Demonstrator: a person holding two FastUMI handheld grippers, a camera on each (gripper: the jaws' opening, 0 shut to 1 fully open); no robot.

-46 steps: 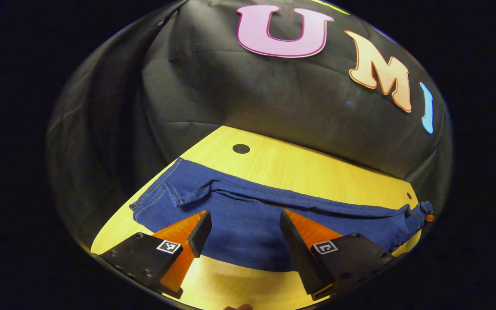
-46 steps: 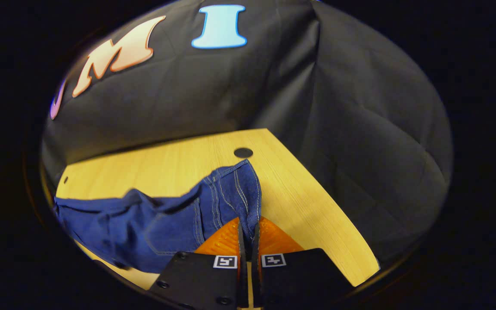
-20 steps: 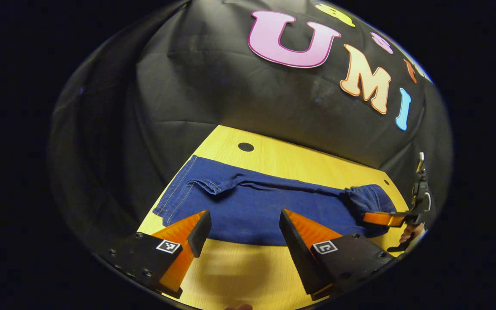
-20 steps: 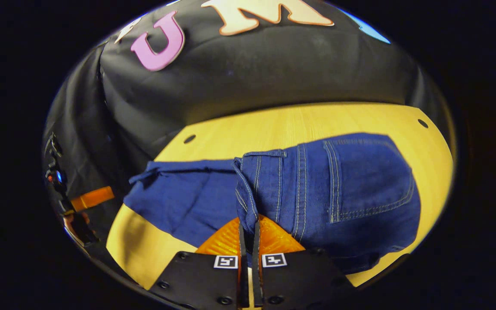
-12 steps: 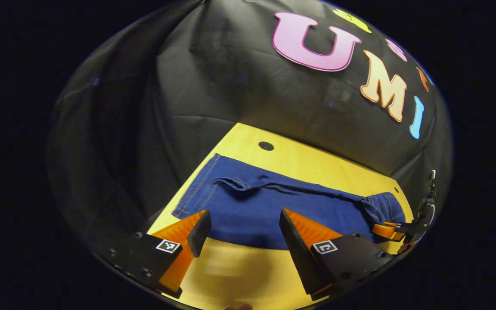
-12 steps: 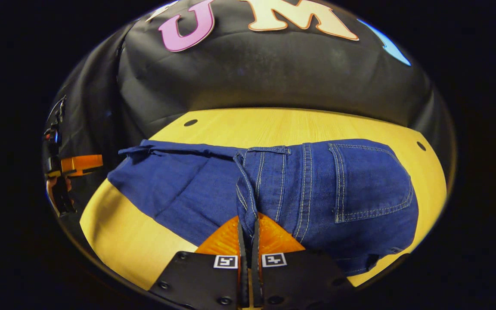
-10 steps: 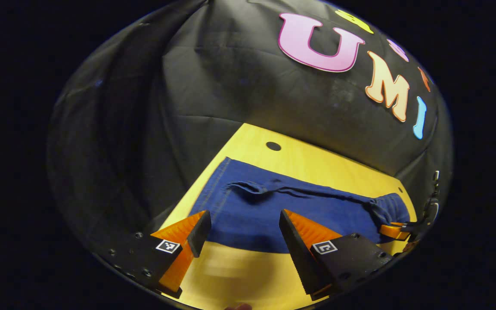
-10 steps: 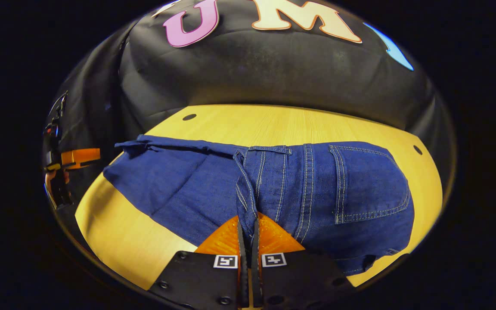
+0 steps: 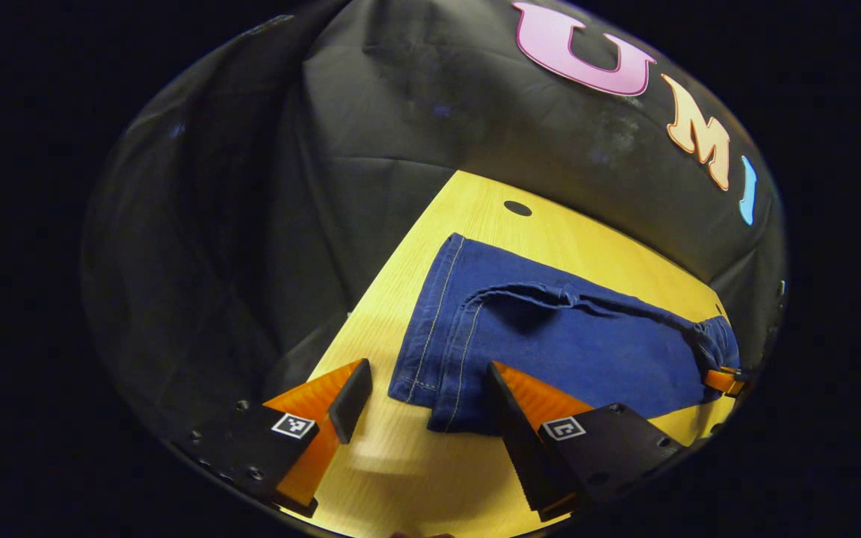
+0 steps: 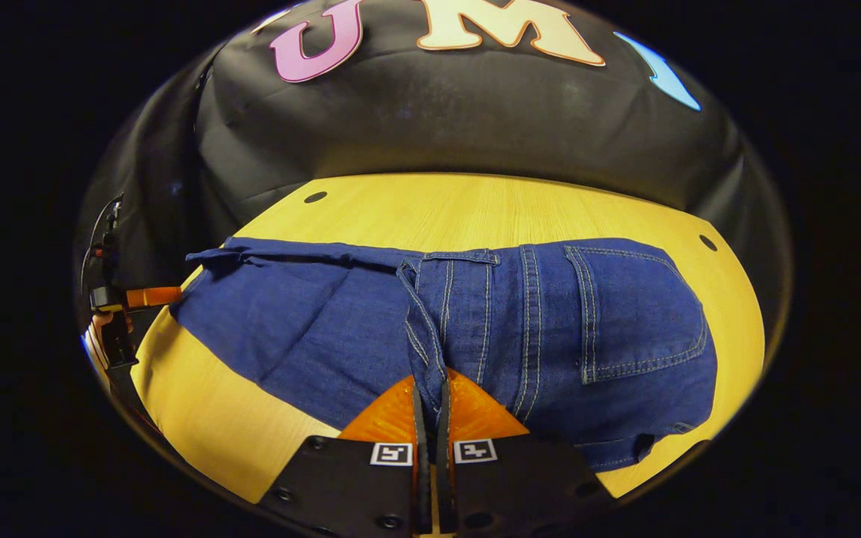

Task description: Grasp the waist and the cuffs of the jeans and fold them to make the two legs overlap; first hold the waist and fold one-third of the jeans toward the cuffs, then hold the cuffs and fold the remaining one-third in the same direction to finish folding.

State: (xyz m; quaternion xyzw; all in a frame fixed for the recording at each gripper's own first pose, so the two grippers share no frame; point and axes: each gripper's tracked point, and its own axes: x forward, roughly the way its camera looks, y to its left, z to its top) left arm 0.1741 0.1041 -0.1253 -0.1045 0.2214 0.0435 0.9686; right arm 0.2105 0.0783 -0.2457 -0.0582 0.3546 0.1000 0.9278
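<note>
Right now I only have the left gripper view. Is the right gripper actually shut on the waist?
Observer: Yes. In the right gripper view, the right gripper is shut on the waistband of the jeans.
Operator: Which side of the waist is up?
Observer: The back pocket faces up. That part lies over the legs.
Operator: Where's my gripper from there?
Observer: The left gripper is at the far end of the legs, with a hand behind it.
</note>
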